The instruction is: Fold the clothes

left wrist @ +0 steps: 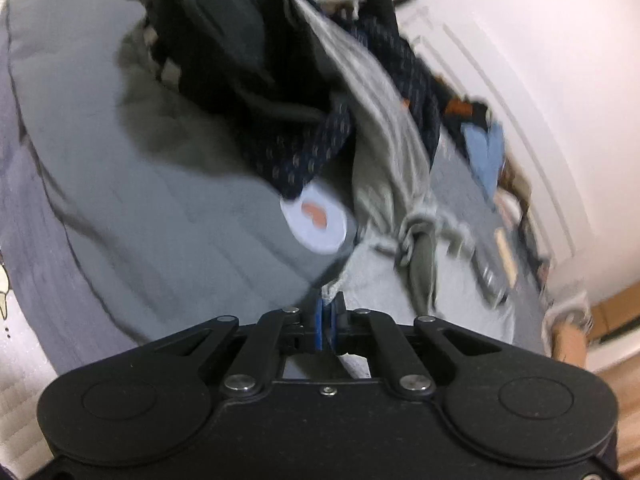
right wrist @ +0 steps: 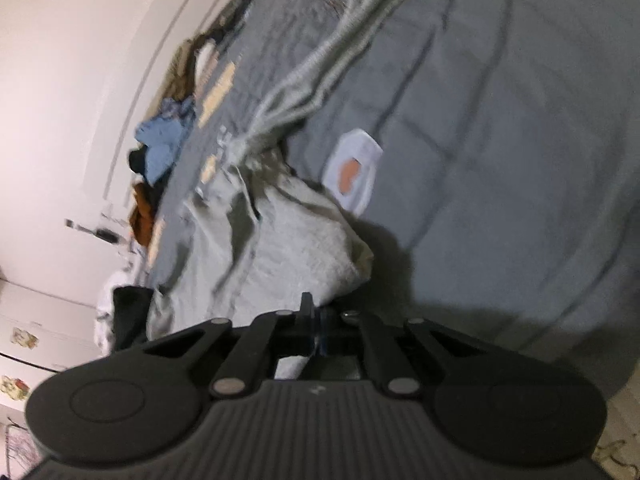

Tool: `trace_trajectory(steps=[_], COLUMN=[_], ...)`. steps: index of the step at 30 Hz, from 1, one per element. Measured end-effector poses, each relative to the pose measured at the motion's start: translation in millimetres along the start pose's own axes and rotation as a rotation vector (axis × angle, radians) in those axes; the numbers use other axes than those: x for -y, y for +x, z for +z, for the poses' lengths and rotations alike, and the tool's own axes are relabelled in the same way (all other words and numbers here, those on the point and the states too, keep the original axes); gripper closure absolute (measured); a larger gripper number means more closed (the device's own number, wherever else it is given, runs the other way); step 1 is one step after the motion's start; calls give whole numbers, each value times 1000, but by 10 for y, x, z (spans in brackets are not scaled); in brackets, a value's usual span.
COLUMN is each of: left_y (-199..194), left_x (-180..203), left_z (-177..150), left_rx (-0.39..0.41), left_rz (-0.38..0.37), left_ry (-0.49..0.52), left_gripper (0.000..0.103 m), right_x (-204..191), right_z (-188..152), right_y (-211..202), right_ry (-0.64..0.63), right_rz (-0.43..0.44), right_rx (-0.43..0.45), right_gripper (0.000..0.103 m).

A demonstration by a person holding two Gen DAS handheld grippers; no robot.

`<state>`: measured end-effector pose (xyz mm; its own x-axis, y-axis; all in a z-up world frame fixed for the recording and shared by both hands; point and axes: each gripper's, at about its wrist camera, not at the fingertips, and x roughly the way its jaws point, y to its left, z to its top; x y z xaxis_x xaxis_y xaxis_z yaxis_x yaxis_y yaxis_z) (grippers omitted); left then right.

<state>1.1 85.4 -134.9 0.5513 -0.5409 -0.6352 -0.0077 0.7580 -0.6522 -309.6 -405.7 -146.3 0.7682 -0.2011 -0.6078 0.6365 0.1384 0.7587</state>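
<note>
Both jaws are clenched on the pale garment: left gripper and right gripper each pinch an edge. It lies crumpled on the bed; folding has barely begun, pile untouched.

Both views motion-blurred. Dark clothes pile runs off the top edge above the grey quilt; separate garments can't be told apart. Round white label on the quilt: orange mark unreadable. Items along the wall past the quilt too small and smeared to identify.
</note>
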Motion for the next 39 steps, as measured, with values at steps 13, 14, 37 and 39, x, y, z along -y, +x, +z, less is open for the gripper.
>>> trace_trajectory(steps=[13, 14, 37, 39], left_y=[153, 161, -364, -463], left_x=[14, 5, 12, 0], left_z=[-152, -150, -328, -425], left_rx=[-82, -82, -122, -134], left_rz=[-21, -24, -22, -18], left_ry=[20, 18, 148, 169], left_gripper=[70, 70, 100, 100], right_x=[65, 81, 262, 322], right_z=[-46, -37, -119, -159], right_y=[172, 176, -716, -836], right_ry=[7, 19, 58, 53], right_rz=[10, 12, 12, 5], right_rx=[-38, -36, 82, 85], right_gripper=[92, 92, 102, 102])
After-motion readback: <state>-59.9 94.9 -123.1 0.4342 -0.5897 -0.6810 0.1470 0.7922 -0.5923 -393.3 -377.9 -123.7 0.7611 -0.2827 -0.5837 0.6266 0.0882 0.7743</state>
